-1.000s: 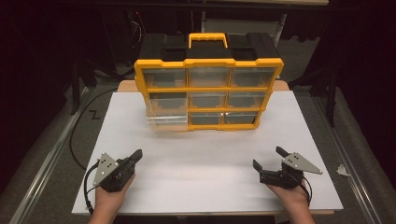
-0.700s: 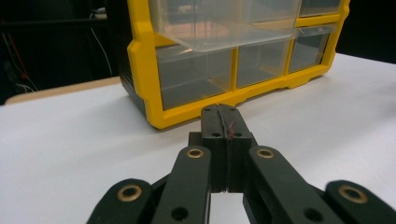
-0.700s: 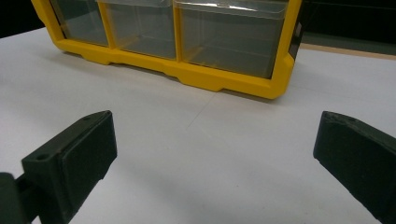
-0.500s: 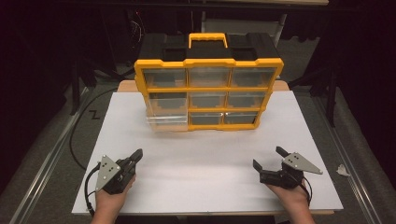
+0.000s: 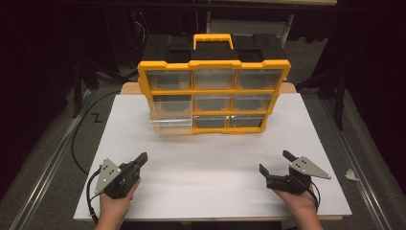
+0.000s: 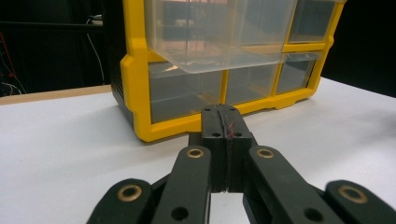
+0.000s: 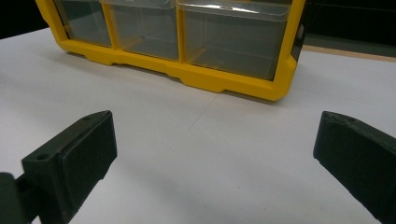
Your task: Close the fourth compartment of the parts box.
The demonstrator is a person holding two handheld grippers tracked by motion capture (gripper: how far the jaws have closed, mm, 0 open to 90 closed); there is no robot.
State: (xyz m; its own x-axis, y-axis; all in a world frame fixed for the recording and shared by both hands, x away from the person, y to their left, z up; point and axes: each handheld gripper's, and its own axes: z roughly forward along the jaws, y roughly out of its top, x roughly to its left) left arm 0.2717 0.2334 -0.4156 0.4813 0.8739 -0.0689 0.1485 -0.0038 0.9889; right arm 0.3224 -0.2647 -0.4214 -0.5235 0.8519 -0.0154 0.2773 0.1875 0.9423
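The left gripper (image 5: pixel 129 170) has its jaws pressed fully together, face to face, with nothing between them; in the left gripper view (image 6: pixel 225 128) only a thin seam with a trace of red shows where the two black pads meet. It rests low over the table (image 5: pixel 210 163) at the near left, held in a hand (image 5: pixel 114 208), and touches none of the things on the table. Its grey three-cornered plate lies to its left and a black cable loops off the near left edge.

The right gripper (image 5: pixel 276 167) has its jaws spread wide apart, holding nothing. In the right gripper view (image 7: pixel 215 154) one jaw stands at the far left and the other at the far right, with bare white table between them. It sits at the near right of the table in the other hand (image 5: pixel 299 203).

The organizer (image 5: pixel 214 93) stands upright at the far middle of the table, well apart from both grippers. It is a yellow-framed case with a black body, a yellow handle on top and three rows of three clear drawers. The drawer (image 5: pixel 171 125) at the bottom left is pulled out toward the person, past the yellow frame; in the left gripper view (image 6: pixel 219 32) it juts forward above the jaws. The other drawers sit flush in the frame.

No brand, label or writing can be read on the organizer or the grippers. A small white scrap (image 5: pixel 352 175) lies on the floor to the right of the table.
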